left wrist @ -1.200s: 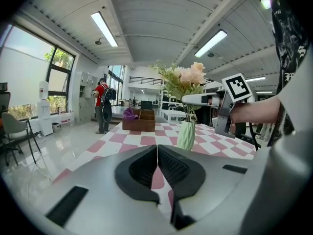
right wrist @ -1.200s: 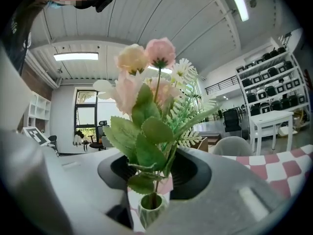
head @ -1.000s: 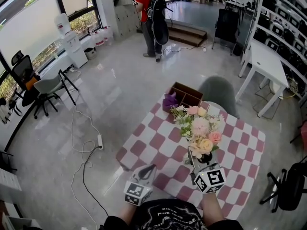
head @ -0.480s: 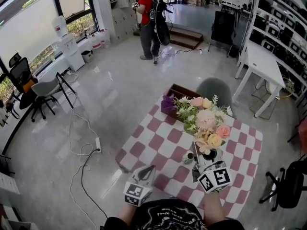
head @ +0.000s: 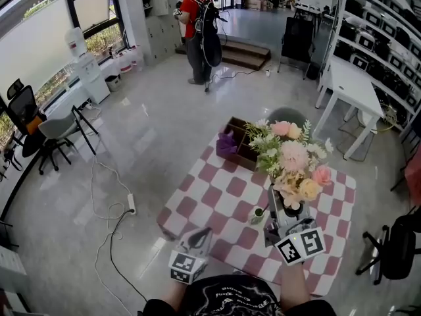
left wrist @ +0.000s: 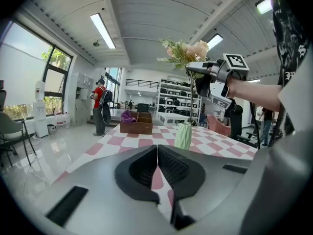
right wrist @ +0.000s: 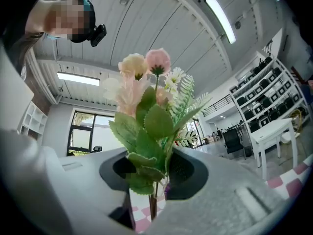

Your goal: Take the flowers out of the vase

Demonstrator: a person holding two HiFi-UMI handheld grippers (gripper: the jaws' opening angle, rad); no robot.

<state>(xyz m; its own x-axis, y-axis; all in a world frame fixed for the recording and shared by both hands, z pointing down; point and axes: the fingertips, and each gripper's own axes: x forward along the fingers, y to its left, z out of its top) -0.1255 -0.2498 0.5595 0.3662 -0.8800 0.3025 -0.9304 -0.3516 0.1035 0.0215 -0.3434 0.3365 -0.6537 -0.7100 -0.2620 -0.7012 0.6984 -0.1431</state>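
Note:
A bouquet of pink, cream and white flowers [head: 294, 161] stands above the pink-checkered table [head: 210, 199]. My right gripper [head: 284, 210] is shut on its stems, and its jaws have just been closing a little further on them. In the right gripper view the stems and leaves [right wrist: 149, 180] fill the gap of the right gripper [right wrist: 152, 199]. The small pale-green vase [head: 258, 214] stands upright below the bouquet, also seen as the vase [left wrist: 183, 136] with thin stems reaching down to its mouth. Whether their ends are still inside, I cannot tell. My left gripper [head: 200, 234] rests shut and empty at the table's near edge.
A wooden box [head: 248, 140] with a purple cloth [head: 227, 145] sits at the table's far side, with a grey chair [head: 289, 116] behind it. A person with a backpack [head: 197, 28] stands far off. A white table [head: 348, 84] and a black office chair [head: 398, 249] are to the right.
My right gripper has risen with the bouquet, drawing the stems up from the vase. The left gripper has stayed where it was.

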